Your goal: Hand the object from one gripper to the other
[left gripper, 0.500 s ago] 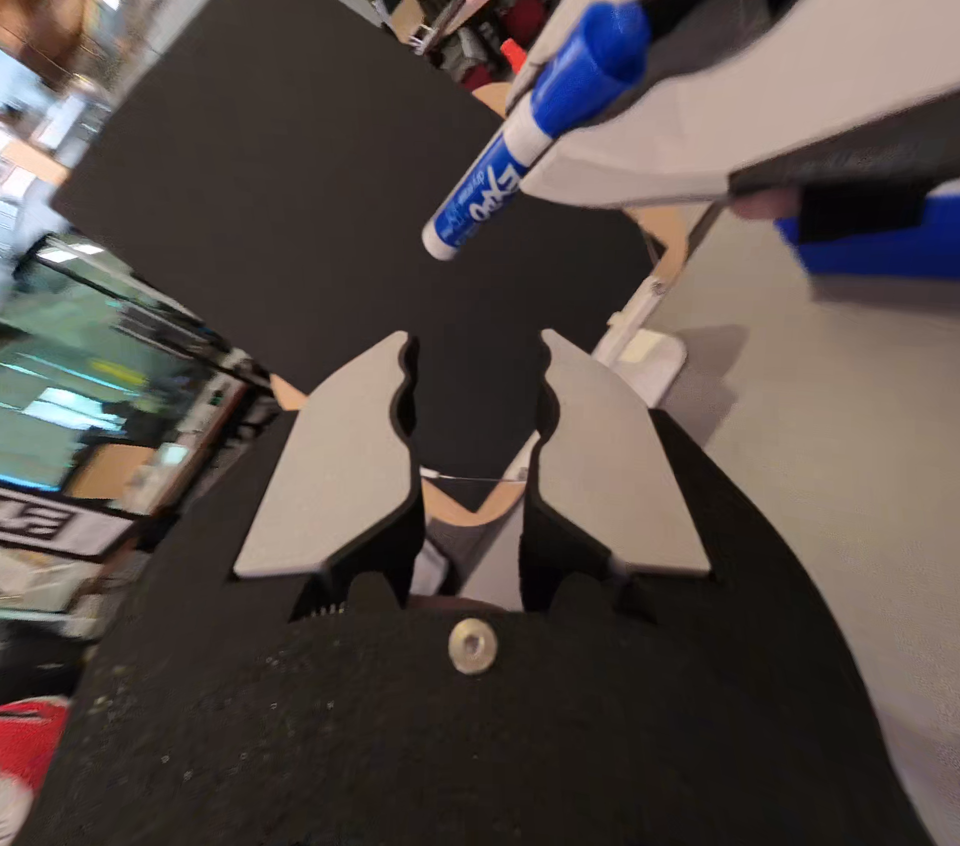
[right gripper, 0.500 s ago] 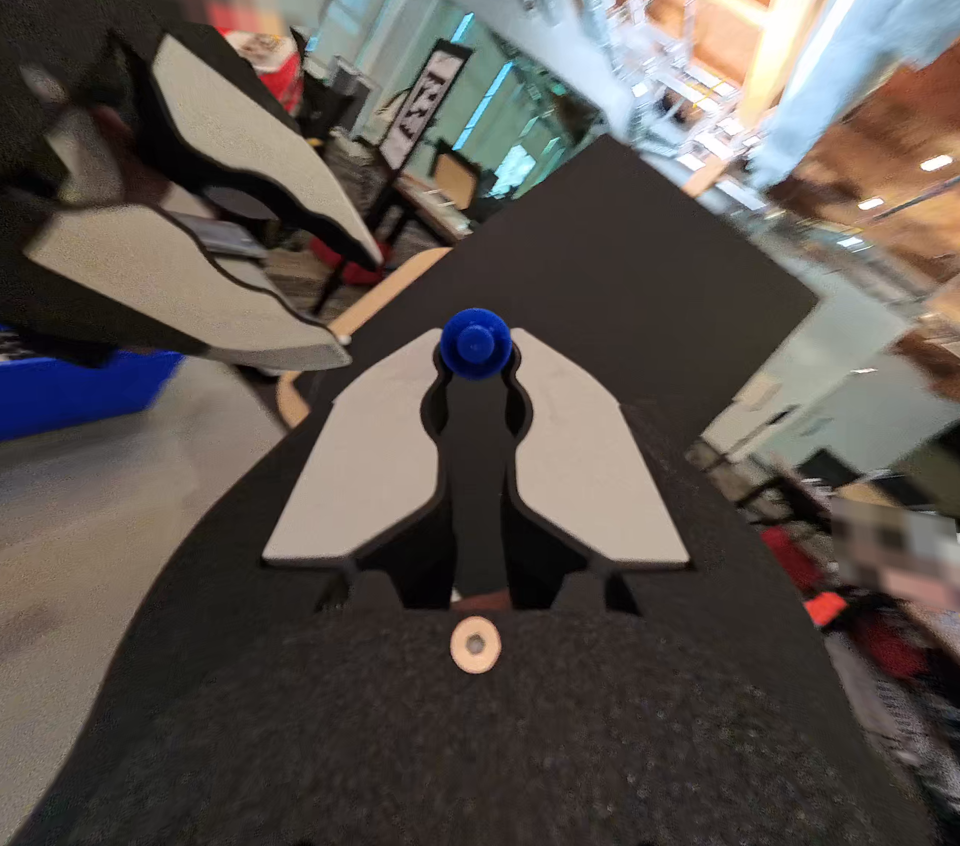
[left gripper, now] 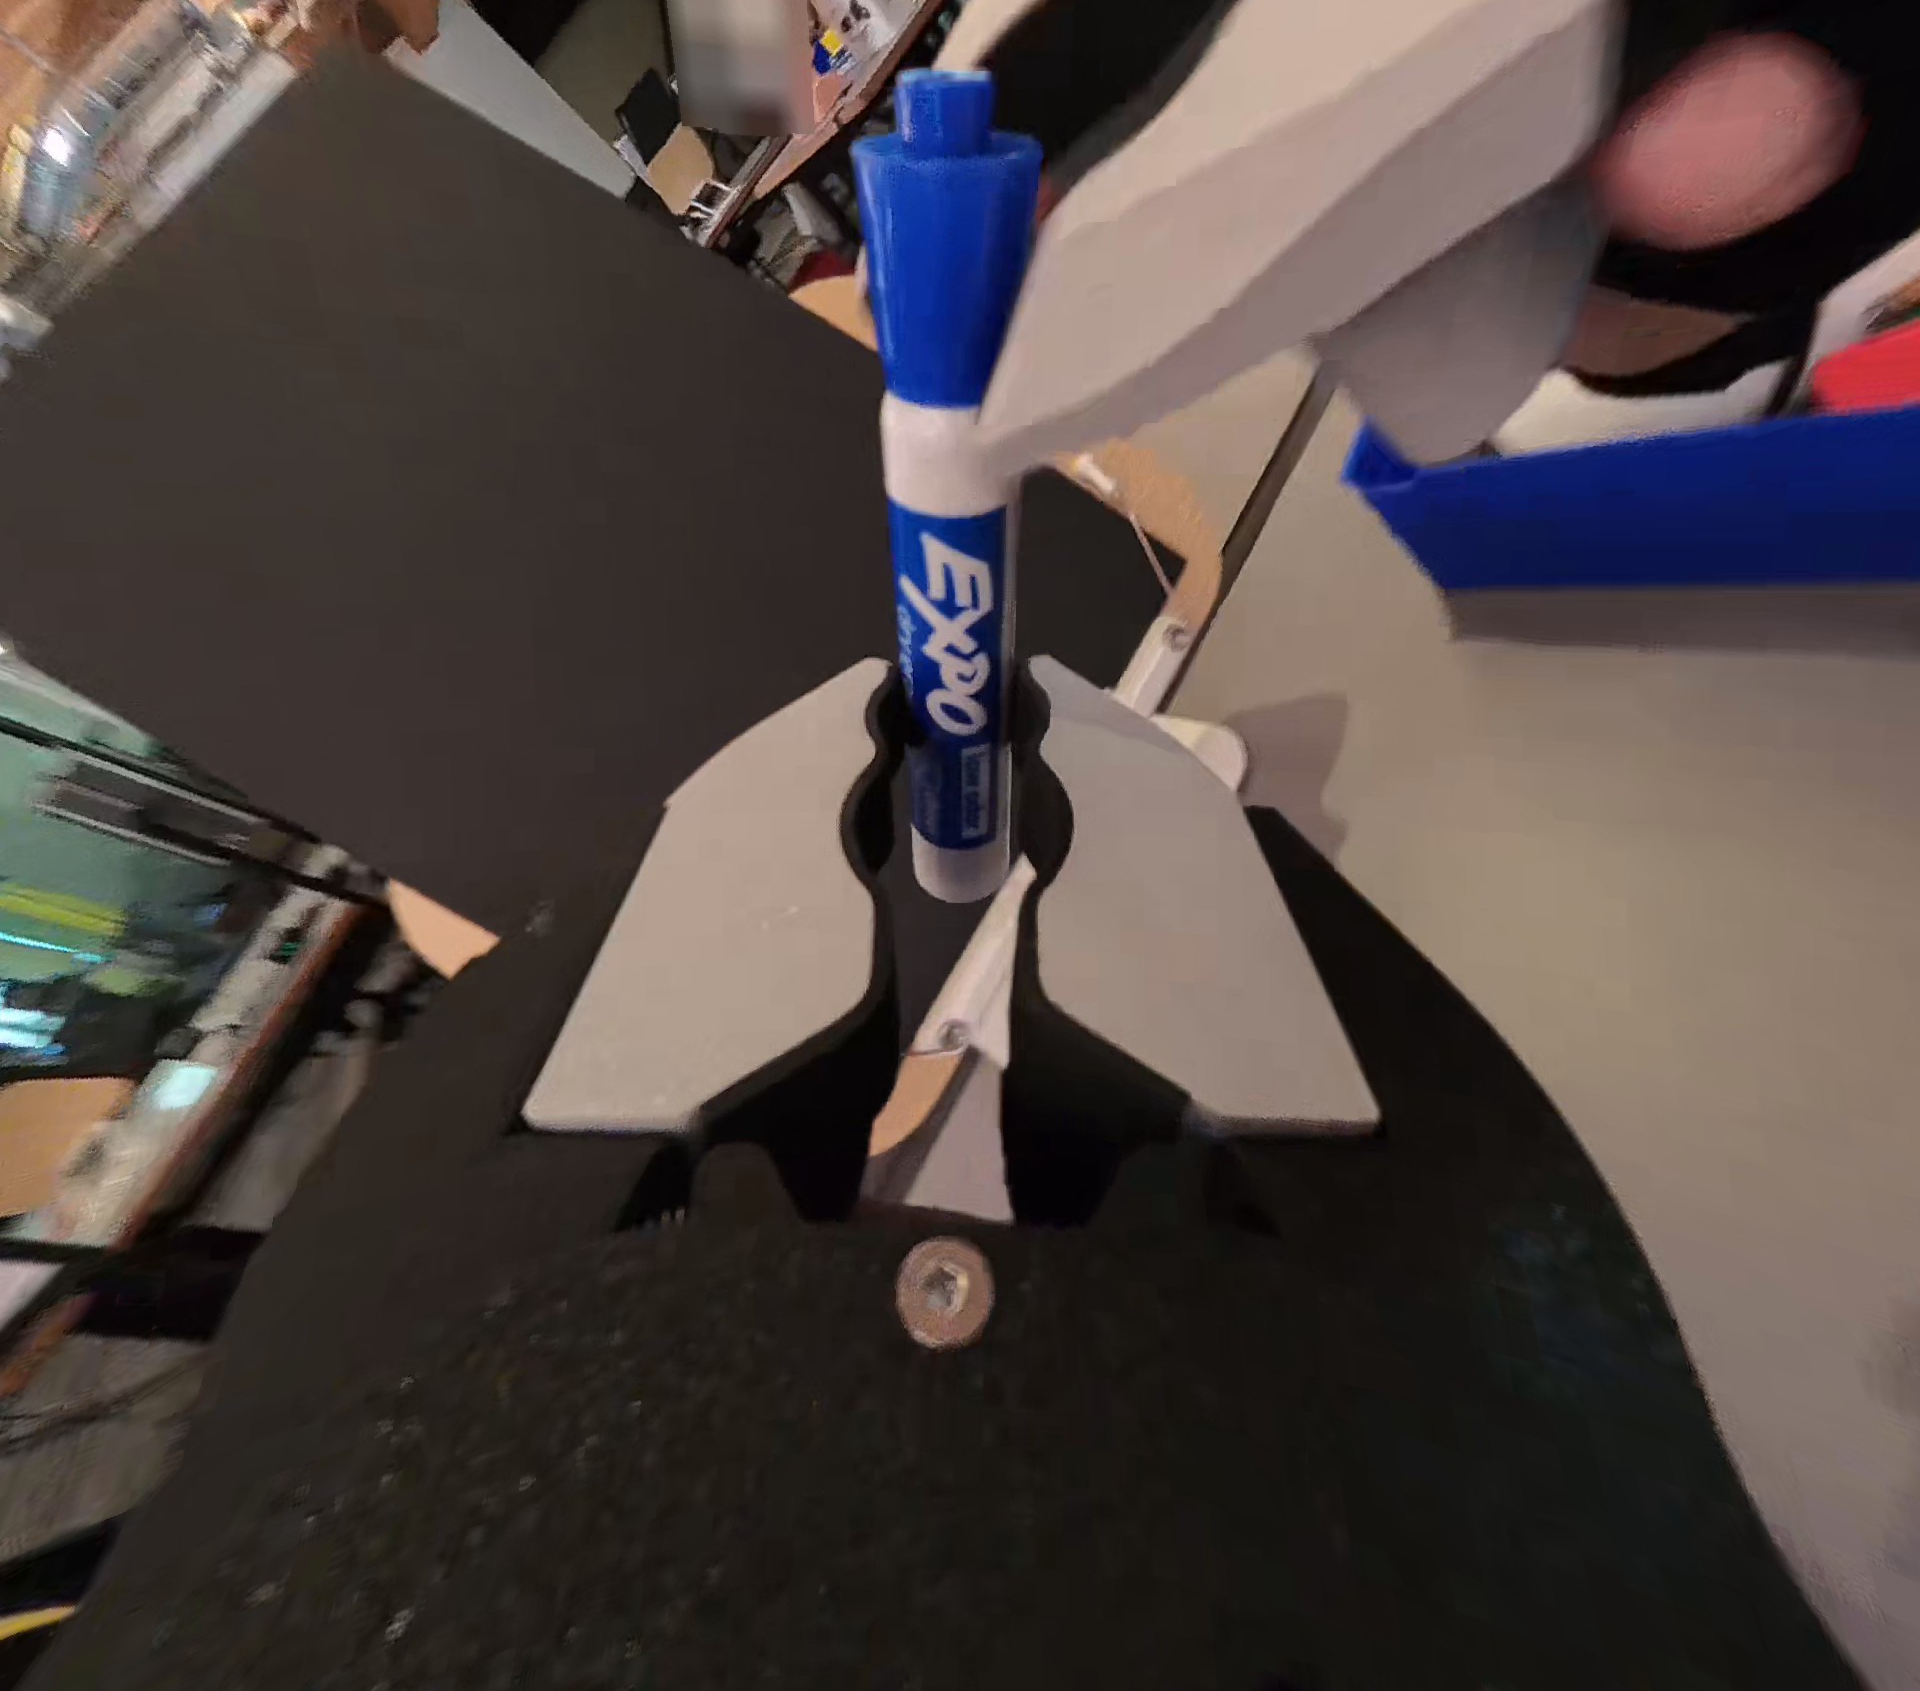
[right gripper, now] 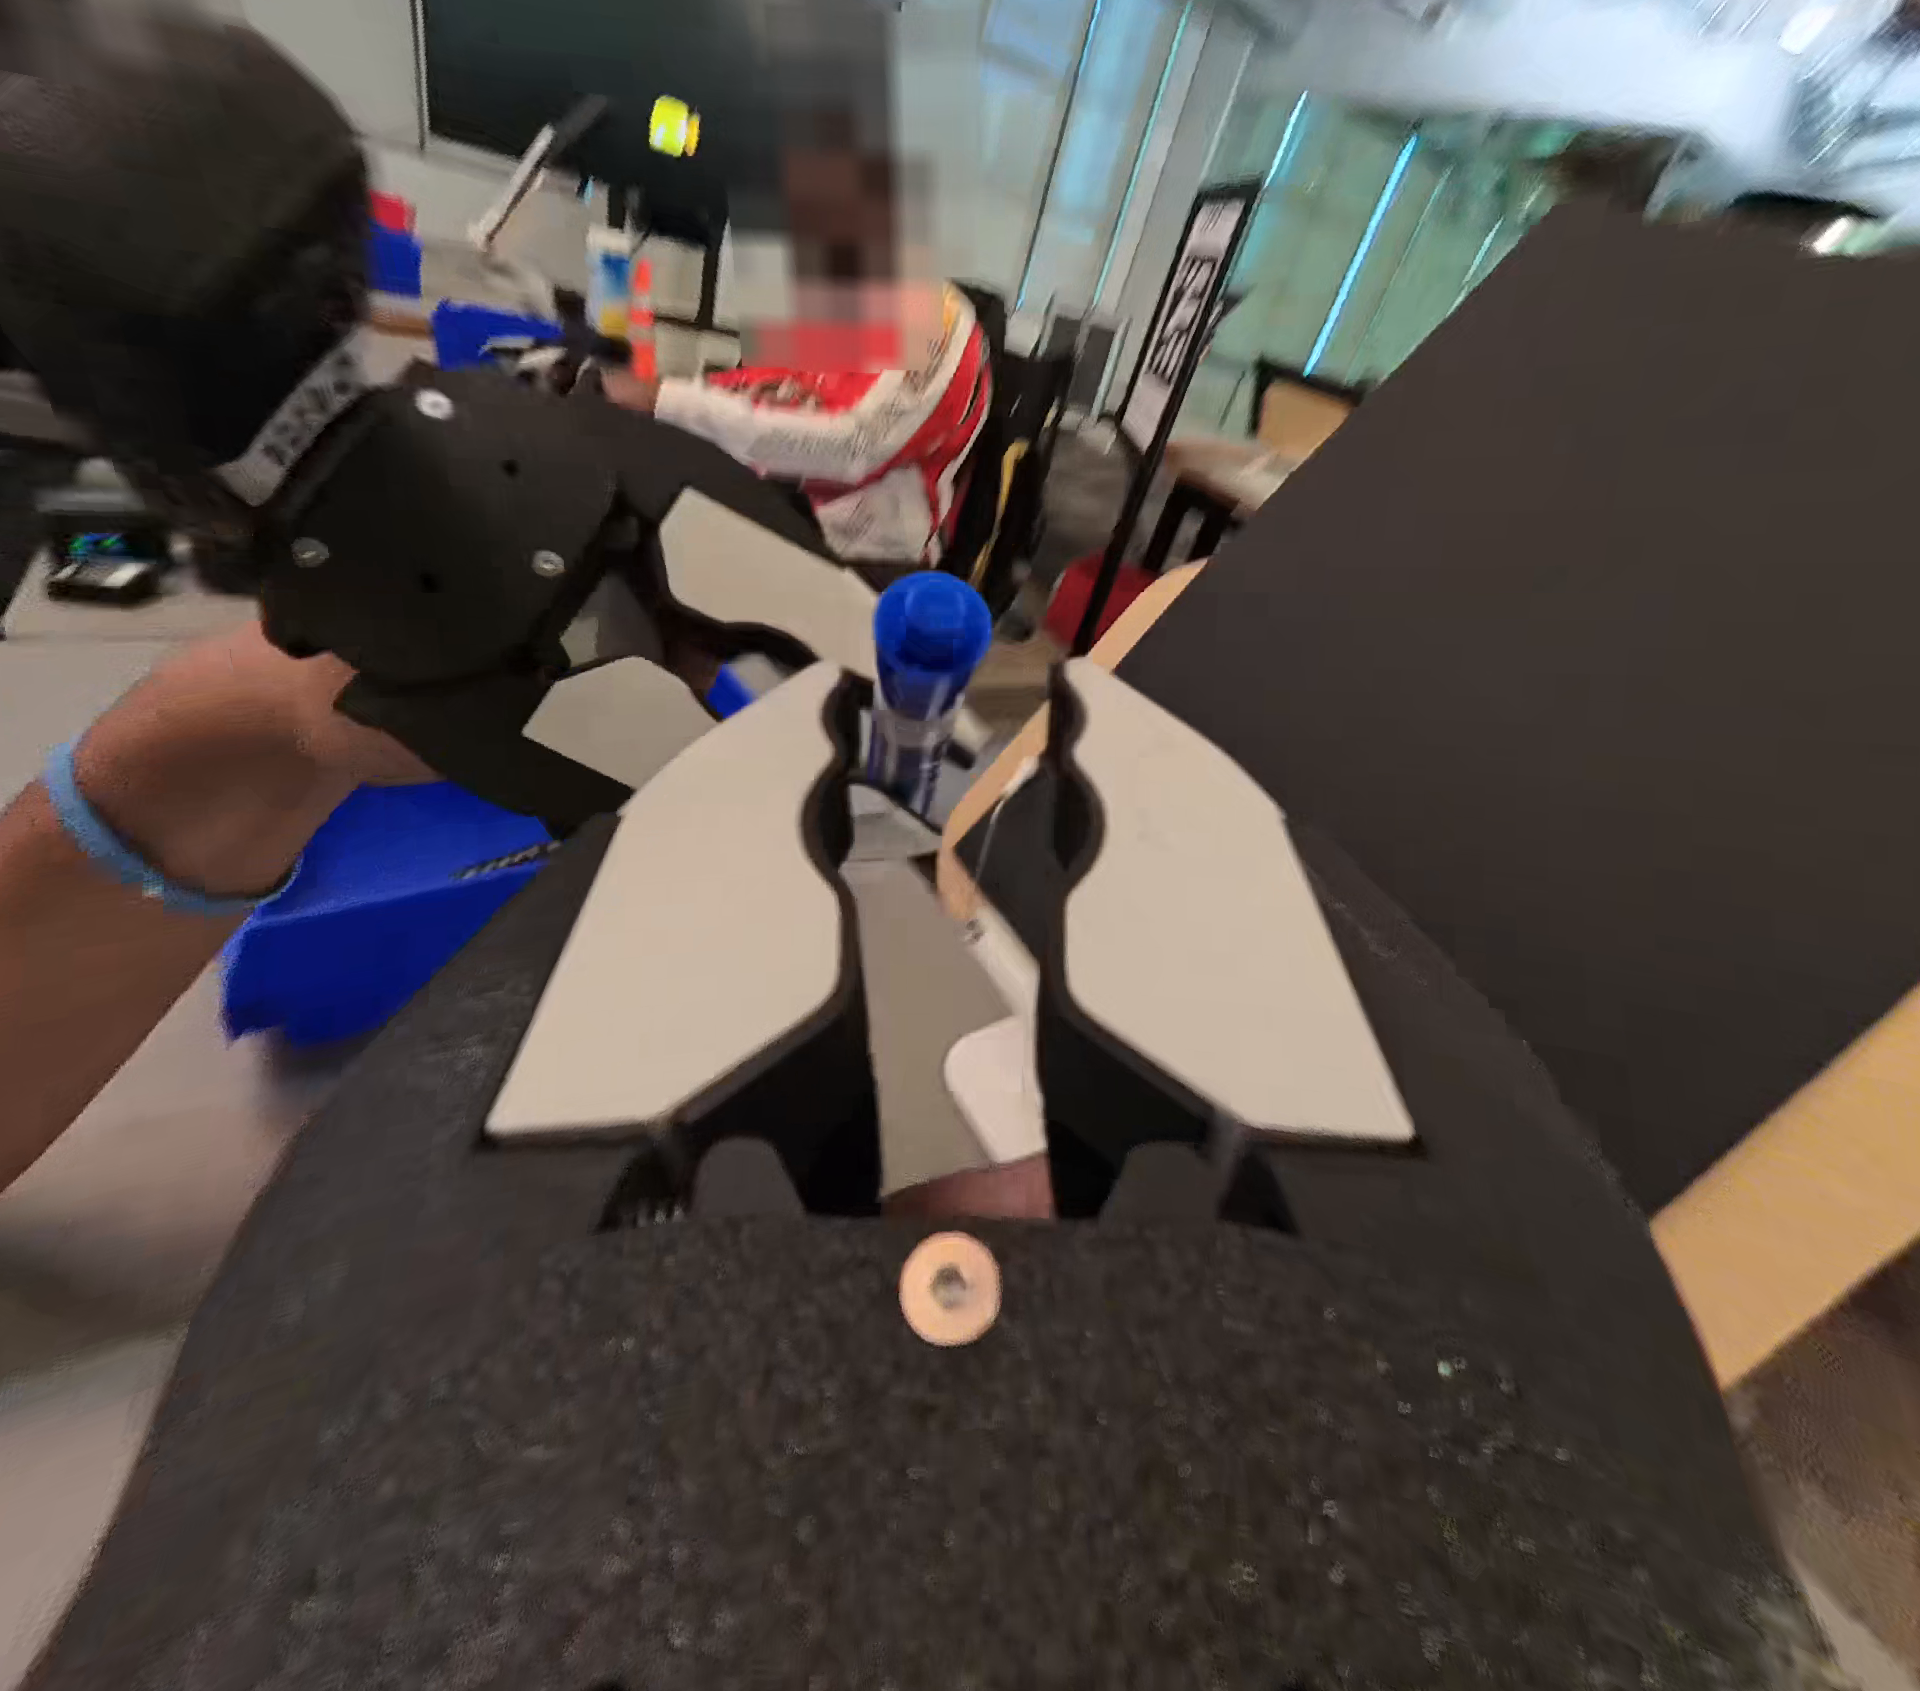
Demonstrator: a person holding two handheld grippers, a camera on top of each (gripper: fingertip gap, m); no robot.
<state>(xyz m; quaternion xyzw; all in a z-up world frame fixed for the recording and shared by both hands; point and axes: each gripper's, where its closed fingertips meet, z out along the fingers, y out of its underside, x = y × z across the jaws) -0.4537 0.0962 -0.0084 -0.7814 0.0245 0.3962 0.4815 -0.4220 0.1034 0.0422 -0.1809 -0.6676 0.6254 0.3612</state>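
A blue dry-erase marker [left gripper: 948,561] with a white barrel and blue cap stands upright, cap on top. My left gripper [left gripper: 961,696] is shut on its lower barrel. A grey finger [left gripper: 1247,239] of the right gripper reaches in from the upper right and lies against the marker's white neck. In the right wrist view my right gripper [right gripper: 951,685] is open, its fingers apart. The marker [right gripper: 925,654] stands in the gap close to the left finger. The left gripper's black body [right gripper: 447,519] comes in from the left.
A blue bin [left gripper: 1662,498] sits on the grey table [left gripper: 1558,862]; it also shows in the right wrist view [right gripper: 384,893]. A black board [left gripper: 416,446] stands behind the grippers. A hand with a blue wristband [right gripper: 135,820] holds the left gripper. A person in red and white [right gripper: 883,436] sits farther back. The tips of one gripper are about 6 cm away from the tips of the other.
The marker went from tilted in the shut right gripper to upright between the left fingers. The left gripper shut on it. The right gripper's fingers opened.
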